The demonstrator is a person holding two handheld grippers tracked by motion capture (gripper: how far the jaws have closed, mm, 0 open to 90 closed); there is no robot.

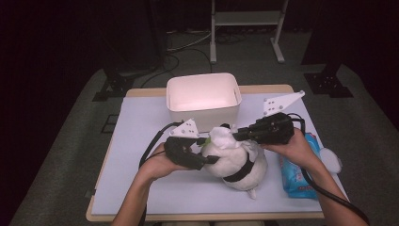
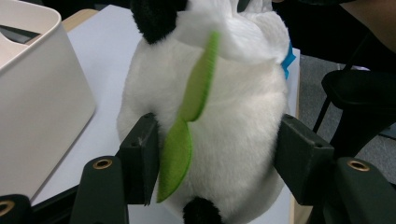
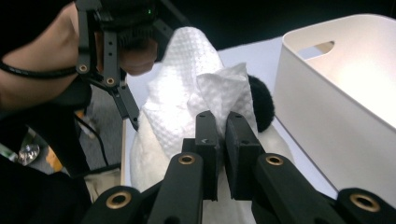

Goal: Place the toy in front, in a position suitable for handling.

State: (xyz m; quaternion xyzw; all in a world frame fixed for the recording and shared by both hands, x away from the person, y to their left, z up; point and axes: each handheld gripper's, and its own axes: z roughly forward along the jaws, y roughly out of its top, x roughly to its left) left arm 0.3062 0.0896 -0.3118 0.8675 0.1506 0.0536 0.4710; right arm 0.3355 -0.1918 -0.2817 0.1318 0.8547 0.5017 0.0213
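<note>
Nearest the desk's (image 1: 155,188) front edge: two forearms in, a gripper in each hand. Left gripper (image 1: 209,159) clamped around the plush panda's (image 1: 237,165) body, fingers (image 2: 140,154) pressing into white fur either side of a green felt leaf (image 2: 187,135). Right gripper (image 3: 222,133) pinched tight on a white wet wipe (image 3: 205,100), draped over the panda's head beside a black ear (image 3: 260,102). Panda lying mid-desk, just in front of the white plastic bin (image 1: 203,96), near but apart from it. Off to the right, a blue wipes packet (image 1: 296,172) flat on the desk. Judging by looks: panda light, soft, squashy, prone to slide under rubbing, so a broad squeeze around the belly suits it. Wipe thin, limp, probably damp, easy to tear or slip, best pinched at a bunched fold rather than an edge. Beyond the bin, grey carpet and a metal stand's legs (image 1: 247,33).
</note>
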